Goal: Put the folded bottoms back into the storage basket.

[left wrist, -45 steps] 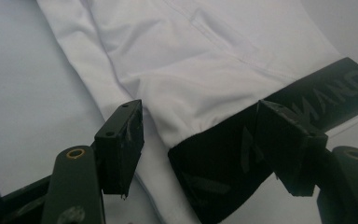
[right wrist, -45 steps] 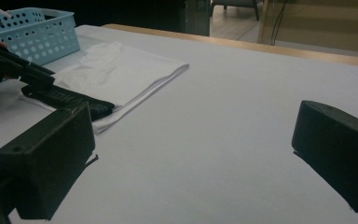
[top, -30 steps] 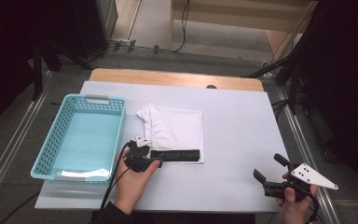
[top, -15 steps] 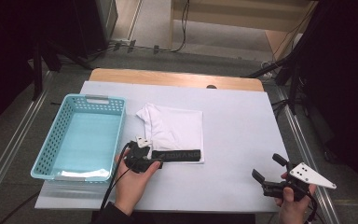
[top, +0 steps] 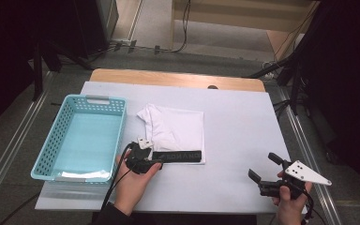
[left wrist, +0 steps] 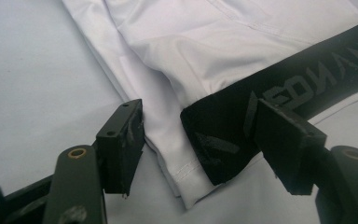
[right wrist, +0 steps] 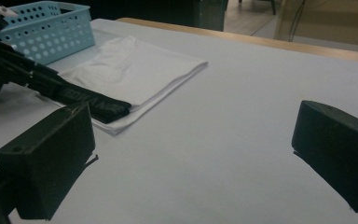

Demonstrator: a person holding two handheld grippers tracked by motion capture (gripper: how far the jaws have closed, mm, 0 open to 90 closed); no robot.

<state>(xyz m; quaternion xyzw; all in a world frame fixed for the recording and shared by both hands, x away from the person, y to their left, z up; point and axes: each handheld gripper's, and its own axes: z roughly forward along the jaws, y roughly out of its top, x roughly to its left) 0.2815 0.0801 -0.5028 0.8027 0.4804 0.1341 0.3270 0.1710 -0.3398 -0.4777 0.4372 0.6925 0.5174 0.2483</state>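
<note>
1. High view; folded white garment [top: 176, 129] lies mid-table with its black waistband [top: 177, 156] along the near edge, long axis across the table; left gripper [top: 155, 162] sits at the band's left end, far nearer than the right gripper [top: 264, 168], which hovers well apart; turquoise basket [top: 65, 136] just left holds nothing I can make out.

2. Left gripper view; jaws have just been closing, part open astride the waistband [left wrist: 279, 88] corner, pads not pressing.

3. Right gripper view; jaws wide, holding nothing; garment [right wrist: 130, 70] ahead-left.
</note>
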